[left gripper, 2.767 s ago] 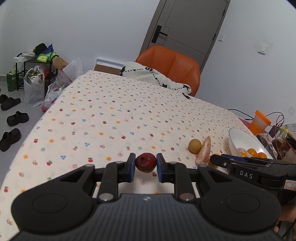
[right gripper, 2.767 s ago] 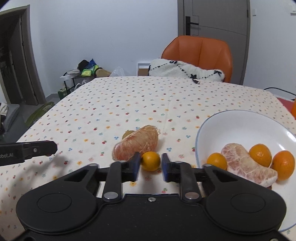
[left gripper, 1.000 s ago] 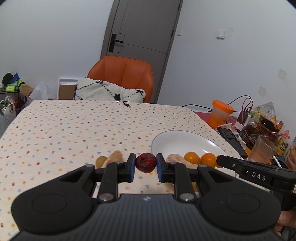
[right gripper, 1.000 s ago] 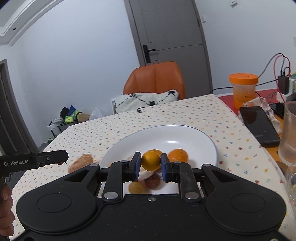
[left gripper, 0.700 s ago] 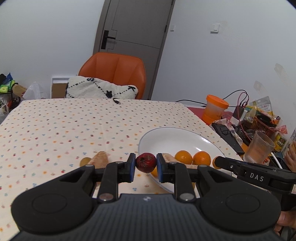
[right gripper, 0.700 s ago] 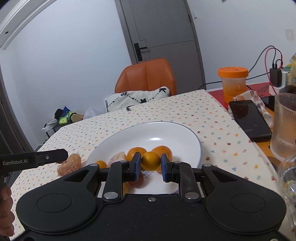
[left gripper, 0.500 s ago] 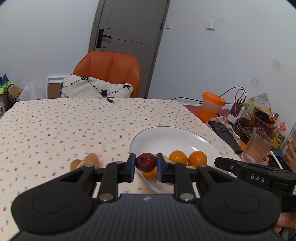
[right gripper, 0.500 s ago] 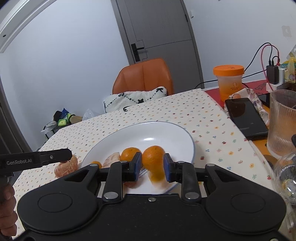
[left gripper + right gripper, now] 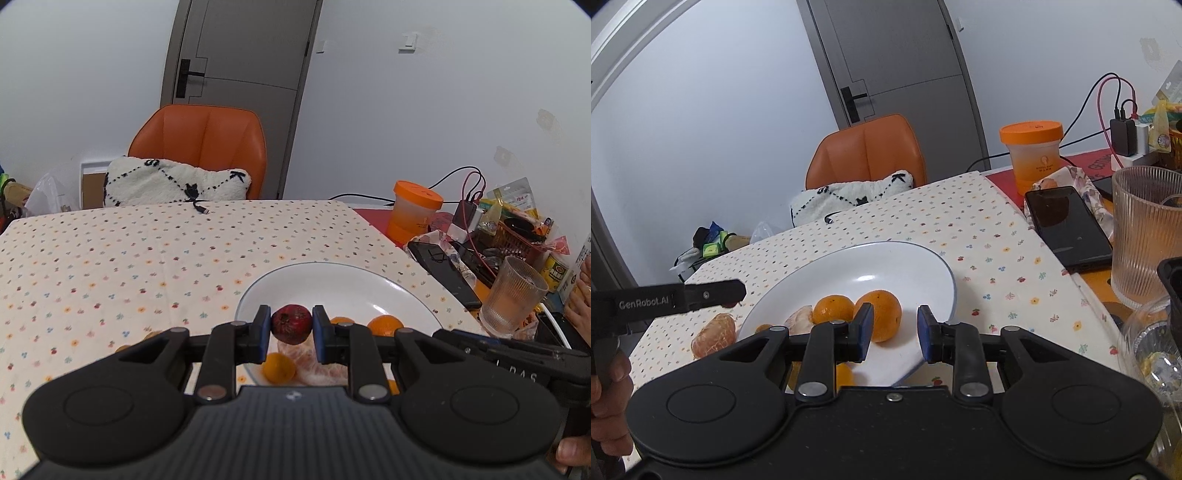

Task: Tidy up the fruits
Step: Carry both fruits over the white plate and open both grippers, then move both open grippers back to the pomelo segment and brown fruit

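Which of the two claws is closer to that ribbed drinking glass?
The right claw, open above the white plate, has the ribbed glass just off to its right. The left claw, shut on a dark red fruit, sits further over, beyond the plate's far side.

left tool [image 9: 291, 328]: clamped, holding | right tool [image 9: 895, 328]: jaws apart, empty

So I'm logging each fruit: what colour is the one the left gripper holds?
Dark red, the round fruit clamped in the left gripper; the left wrist view shows it best.
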`<state>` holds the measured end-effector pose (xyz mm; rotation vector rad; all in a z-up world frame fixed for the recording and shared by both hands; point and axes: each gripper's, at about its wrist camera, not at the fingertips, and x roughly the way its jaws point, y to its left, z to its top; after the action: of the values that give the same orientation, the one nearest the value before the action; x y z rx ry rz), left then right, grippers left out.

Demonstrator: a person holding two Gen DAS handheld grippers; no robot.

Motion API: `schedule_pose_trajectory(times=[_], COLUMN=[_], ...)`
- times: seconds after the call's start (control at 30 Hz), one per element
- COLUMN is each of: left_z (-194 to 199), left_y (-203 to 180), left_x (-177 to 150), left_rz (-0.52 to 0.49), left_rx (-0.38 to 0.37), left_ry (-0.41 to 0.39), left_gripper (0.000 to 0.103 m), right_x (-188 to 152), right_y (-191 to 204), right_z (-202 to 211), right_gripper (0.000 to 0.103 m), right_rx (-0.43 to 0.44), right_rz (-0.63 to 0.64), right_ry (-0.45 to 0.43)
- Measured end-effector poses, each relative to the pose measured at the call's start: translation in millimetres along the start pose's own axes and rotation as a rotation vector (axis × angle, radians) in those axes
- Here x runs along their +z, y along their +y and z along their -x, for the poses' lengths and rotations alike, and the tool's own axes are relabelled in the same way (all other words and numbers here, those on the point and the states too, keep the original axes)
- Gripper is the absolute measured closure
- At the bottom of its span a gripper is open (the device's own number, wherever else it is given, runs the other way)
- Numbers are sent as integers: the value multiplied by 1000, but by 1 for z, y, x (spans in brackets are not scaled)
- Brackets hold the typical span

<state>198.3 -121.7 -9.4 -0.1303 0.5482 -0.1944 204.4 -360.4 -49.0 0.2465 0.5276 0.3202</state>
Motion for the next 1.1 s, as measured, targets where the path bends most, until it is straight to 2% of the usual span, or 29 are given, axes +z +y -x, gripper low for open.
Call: schedule_pose_trajectory(times=[0.07,0.23,0.33,0.4,0.5,0.6,0.73,0.87,1.07,1.1], left_z=[-2,-4,0,4,11,17,25,32,42,44], left_y=[-1,3,7,11,19,26,36,42,54,55], left_x=[2,4,2,0,-3,-5,-8,-10,-16,-17], left_rz=[1,31,39,45,64,78,96,101,114,115], left_rx=[1,2,15,34,55,77,102,137,172,177], left_ry=[-1,6,8,10,0,-3,-10,-19,-22,-22], left_gripper=[81,73,63,50,37,30,27,19,17,17], right_x=[-1,-1,-1,-2,-3,-3,-3,-3,-5,-5], right_y=[0,1,3,5,9,14,22,29,40,42], right_z=[0,1,1,1,0,1,2,3,5,5], right_gripper=[75,74,73,72,70,69,59,57,40,34], right_rx=[-1,3,8,14,20,29,39,45,62,66], right_rz=[0,0,3,4,7,13,28,35,48,49], right_ry=[4,5,4,5,8,8,5,5,4,0])
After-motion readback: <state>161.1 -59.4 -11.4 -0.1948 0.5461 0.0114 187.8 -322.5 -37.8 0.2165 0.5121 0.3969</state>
